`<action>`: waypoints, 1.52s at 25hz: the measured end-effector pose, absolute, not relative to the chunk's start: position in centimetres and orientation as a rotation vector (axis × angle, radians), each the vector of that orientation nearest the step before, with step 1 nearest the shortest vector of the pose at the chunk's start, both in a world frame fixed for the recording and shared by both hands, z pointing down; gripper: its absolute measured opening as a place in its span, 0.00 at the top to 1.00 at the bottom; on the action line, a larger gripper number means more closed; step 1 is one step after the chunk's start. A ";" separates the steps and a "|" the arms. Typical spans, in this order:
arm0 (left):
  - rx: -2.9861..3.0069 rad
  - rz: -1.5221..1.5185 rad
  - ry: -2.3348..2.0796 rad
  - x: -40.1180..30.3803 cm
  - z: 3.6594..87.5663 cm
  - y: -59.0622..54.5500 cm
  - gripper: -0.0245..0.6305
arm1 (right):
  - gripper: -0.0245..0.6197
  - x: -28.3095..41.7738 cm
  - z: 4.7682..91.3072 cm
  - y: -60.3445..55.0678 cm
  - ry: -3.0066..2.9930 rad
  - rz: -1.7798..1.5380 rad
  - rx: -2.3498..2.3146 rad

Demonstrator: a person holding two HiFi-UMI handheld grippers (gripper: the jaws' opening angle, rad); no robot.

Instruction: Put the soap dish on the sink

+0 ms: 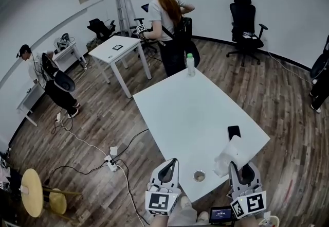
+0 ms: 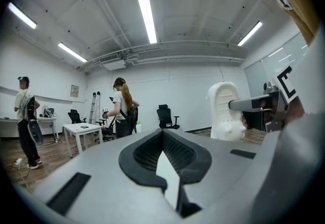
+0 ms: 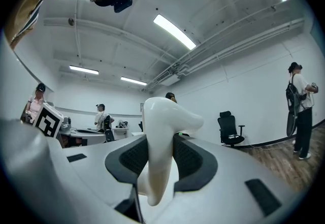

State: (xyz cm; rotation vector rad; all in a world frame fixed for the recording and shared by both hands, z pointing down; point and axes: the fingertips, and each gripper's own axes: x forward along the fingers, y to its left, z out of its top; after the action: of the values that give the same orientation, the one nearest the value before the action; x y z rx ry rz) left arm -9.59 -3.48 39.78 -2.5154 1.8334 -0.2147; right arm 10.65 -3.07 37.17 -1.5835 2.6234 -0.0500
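Note:
The white soap dish [image 1: 232, 155] stands upright between the jaws of my right gripper [image 1: 239, 167], which is shut on it over the near right corner of the white table [image 1: 190, 107]. In the right gripper view the soap dish [image 3: 161, 131] rises from between the black pads [image 3: 190, 159]. The left gripper view shows the same soap dish [image 2: 226, 111] off to the right. My left gripper [image 1: 168, 167] hovers at the table's near edge, its jaws shut with nothing in them [image 2: 163, 135]. No sink is in view.
On the table stand a small round cup [image 1: 199, 175], a black phone [image 1: 234, 132] and a bottle [image 1: 190, 64] at the far end. A person [image 1: 165, 20] stands beyond the table. Cables and a power strip [image 1: 110, 161] lie on the floor to the left.

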 end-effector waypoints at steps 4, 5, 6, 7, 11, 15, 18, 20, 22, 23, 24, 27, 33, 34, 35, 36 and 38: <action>-2.525 -0.184 1.829 -10.8 39.8 -6.5 0.95 | 0.74 9.1 37.2 -5.6 2.621 -0.050 -1.585; -2.528 -0.180 1.826 -11.0 39.9 -7.3 0.95 | 0.75 8.8 37.4 -6.2 2.619 -0.059 -1.591; -2.533 -0.184 1.816 -11.2 40.0 -8.0 0.95 | 0.74 8.5 37.7 -6.7 2.619 -0.071 -1.596; -2.539 -0.189 1.807 -11.5 40.1 -8.7 0.95 | 0.74 8.2 37.9 -7.2 2.621 -0.082 -1.600; -2.578 -0.187 1.801 -12.7 41.1 -10.9 0.95 | 0.74 6.7 38.6 -8.7 2.625 -0.117 -1.622; -2.595 -0.209 1.753 -14.0 41.4 -12.3 0.95 | 0.74 5.1 38.9 -9.8 2.610 -0.124 -1.643; -2.609 -0.189 1.771 -14.6 41.7 -13.0 0.95 | 0.74 4.6 39.6 -10.4 2.622 -0.174 -1.652; -2.617 -0.197 1.774 -14.6 42.0 -13.6 0.95 | 0.75 4.6 40.2 -10.9 2.631 -0.214 -1.654; -2.621 -0.191 1.787 -14.4 42.2 -14.1 0.95 | 0.75 4.6 40.5 -11.4 2.644 -0.233 -1.646; -2.623 -0.187 1.792 -14.3 42.4 -14.4 0.95 | 0.75 4.6 40.7 -11.6 2.650 -0.241 -1.641; -2.625 -0.195 1.788 -14.1 42.5 -14.5 0.95 | 0.75 4.6 40.9 -11.9 2.653 -0.253 -1.637; -2.637 -0.242 1.776 -13.7 43.5 -14.5 0.95 | 0.74 4.9 42.1 -12.3 2.651 -0.319 -1.636; -2.657 -0.273 1.807 -13.2 45.5 -15.5 0.95 | 0.74 5.0 45.1 -13.7 2.691 -0.421 -1.619; -2.661 -0.286 1.804 -13.2 45.9 -15.6 0.95 | 0.74 4.9 45.8 -13.8 2.696 -0.441 -1.622; -2.665 -0.300 1.803 -13.1 46.3 -15.6 0.95 | 0.74 5.0 46.6 -13.9 2.701 -0.463 -1.625; -2.670 -0.310 1.804 -13.0 46.6 -15.5 0.95 | 0.74 5.1 47.3 -13.9 2.705 -0.488 -1.626; -2.679 -0.315 1.814 -12.6 47.3 -15.4 0.95 | 0.74 5.3 48.6 -13.9 2.709 -0.541 -1.625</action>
State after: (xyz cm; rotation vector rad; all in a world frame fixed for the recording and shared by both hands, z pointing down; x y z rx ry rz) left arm -12.60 -15.35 47.29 -2.6789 1.8144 -0.3147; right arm 5.33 -13.93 48.59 -1.6250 2.7089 -0.5405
